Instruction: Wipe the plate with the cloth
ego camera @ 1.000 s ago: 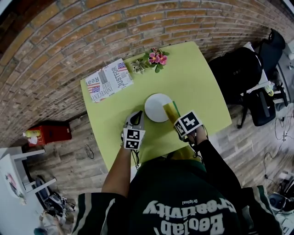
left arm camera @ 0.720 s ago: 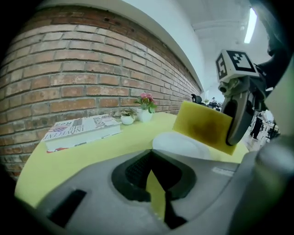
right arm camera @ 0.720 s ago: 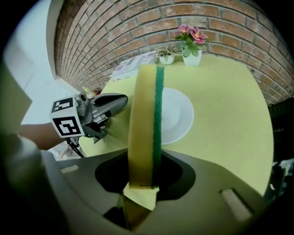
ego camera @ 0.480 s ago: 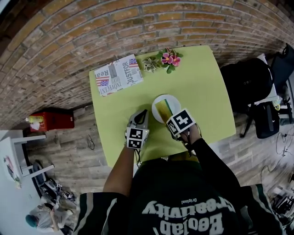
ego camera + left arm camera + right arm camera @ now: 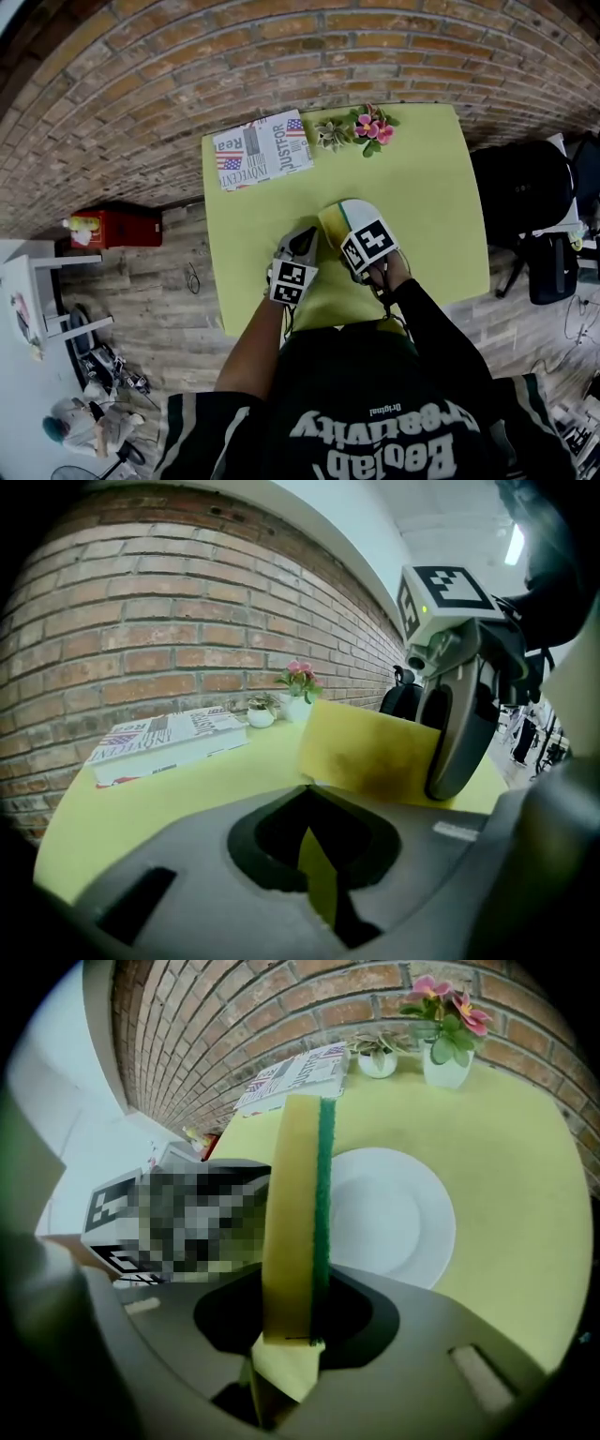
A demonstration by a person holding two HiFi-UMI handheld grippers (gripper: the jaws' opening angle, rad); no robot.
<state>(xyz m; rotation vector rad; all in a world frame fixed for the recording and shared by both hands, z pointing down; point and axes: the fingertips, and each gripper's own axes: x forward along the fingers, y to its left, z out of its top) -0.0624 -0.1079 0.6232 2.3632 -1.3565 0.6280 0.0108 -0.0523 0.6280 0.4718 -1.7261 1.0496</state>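
the round white plate (image 5: 394, 1213) is set near the front edge of the lime-green square table (image 5: 427, 187), with bare tabletop left open on both sides. a folded printed newspaper (image 5: 262, 150) and small potted pink flowers (image 5: 372, 126) are kept along the far edge. the yellow sponge cloth with a green scouring face (image 5: 295, 1194) is clamped upright in the right gripper (image 5: 347, 228) over the plate's rim, while the left gripper (image 5: 303, 244) is held just beside it, its jaws drawn together on nothing.

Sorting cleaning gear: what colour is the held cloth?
The cloth is yellow with a green side; right gripper view.
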